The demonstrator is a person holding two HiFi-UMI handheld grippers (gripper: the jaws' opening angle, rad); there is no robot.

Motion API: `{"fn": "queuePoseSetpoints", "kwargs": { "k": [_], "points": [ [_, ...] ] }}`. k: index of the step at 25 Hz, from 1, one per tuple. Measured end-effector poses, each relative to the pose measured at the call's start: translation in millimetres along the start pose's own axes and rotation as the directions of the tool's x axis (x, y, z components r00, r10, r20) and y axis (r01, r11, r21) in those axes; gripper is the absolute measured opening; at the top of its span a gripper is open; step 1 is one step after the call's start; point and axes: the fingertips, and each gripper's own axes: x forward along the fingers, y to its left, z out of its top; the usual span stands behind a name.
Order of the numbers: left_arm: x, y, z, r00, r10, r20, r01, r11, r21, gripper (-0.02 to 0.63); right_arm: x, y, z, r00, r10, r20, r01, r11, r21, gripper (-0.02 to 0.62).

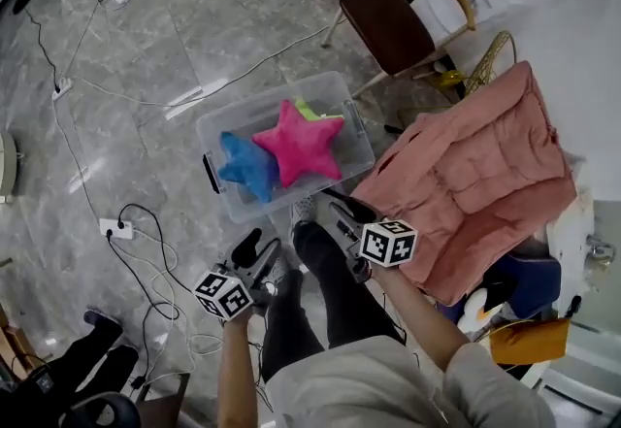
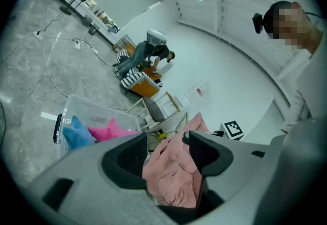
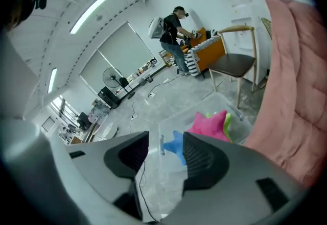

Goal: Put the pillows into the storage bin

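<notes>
Left gripper and right gripper hang released and empty at 6 o'clock of the storage bin, which holds a pink pillow and a blue pillow.

Bright ceiling strip lights; fisheye-warped, dark-cornered edges

The storage bin is clear, smooth plastic with a faint sheen. In it, the pink star pillow and the blue star pillow look like soft, matt plush. The floor is glossy grey stone-look tile that catches the light. The pink cover is quilted cloth, matt and puckered. The chair has a pale wooden frame and a smooth dark seat. The left gripper and right gripper are matt grey plastic, each with 2 black ribbed pads.
</notes>
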Motion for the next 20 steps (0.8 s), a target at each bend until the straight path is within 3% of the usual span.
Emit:
{"fn": "queuePoseSetpoints", "kwargs": {
  "k": [6,11,20],
  "points": [
    [-51,-41,6,1.000,-0.005,0.011,0.005,0.999,0.037,0.256,-74,31,-10,0.995,-0.087,0.053,0.092,0.991,-0.098,0.204],
    [-82,-71,7,1.000,0.014,0.022,-0.015,0.999,0.041,0.256,-118,65,-31,0.992,-0.102,0.078,0.114,0.979,-0.166,0.206],
    [-102,-126,12,0.998,0.043,-0.050,-0.034,0.983,0.178,0.256,-166,101,-31,0.983,-0.112,0.146,0.146,0.958,-0.246,0.206]
  ]
}}
